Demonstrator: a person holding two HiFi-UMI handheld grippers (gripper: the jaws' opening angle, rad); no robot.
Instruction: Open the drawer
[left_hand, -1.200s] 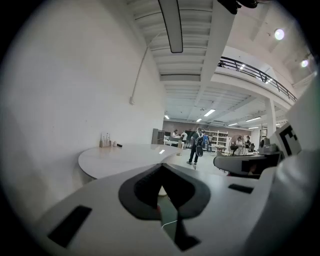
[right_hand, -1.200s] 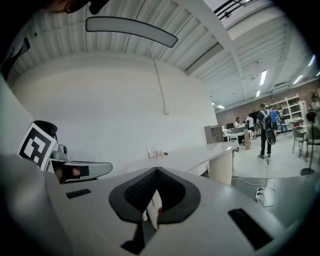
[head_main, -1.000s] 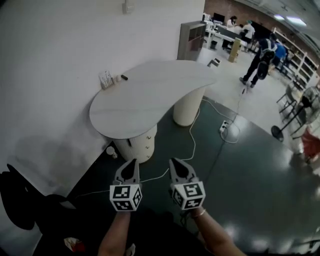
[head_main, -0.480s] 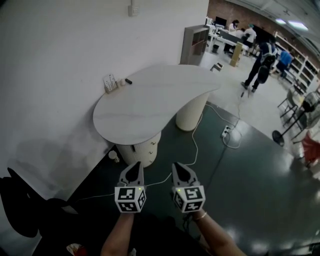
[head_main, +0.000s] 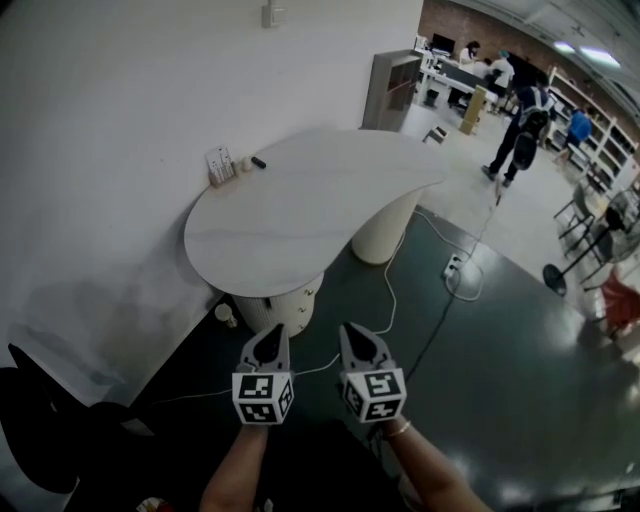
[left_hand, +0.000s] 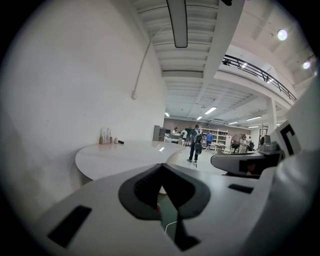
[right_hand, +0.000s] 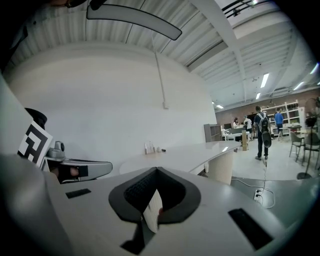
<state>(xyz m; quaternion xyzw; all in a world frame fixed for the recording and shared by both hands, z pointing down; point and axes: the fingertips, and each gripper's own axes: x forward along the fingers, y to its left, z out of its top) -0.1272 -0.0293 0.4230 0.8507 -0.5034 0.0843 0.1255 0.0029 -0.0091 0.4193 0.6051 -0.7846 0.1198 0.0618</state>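
Your left gripper (head_main: 271, 335) and right gripper (head_main: 349, 333): jaws pressed together. Ahead of you: white table (head_main: 300, 215), drawer pedestal (head_main: 287, 305) beneath.

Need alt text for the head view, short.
The left hand-held gripper and right hand-held gripper, both shut and empty, point at a white curved table whose round drawer pedestal stands just ahead. A cable crosses the dark floor; people stand far off.
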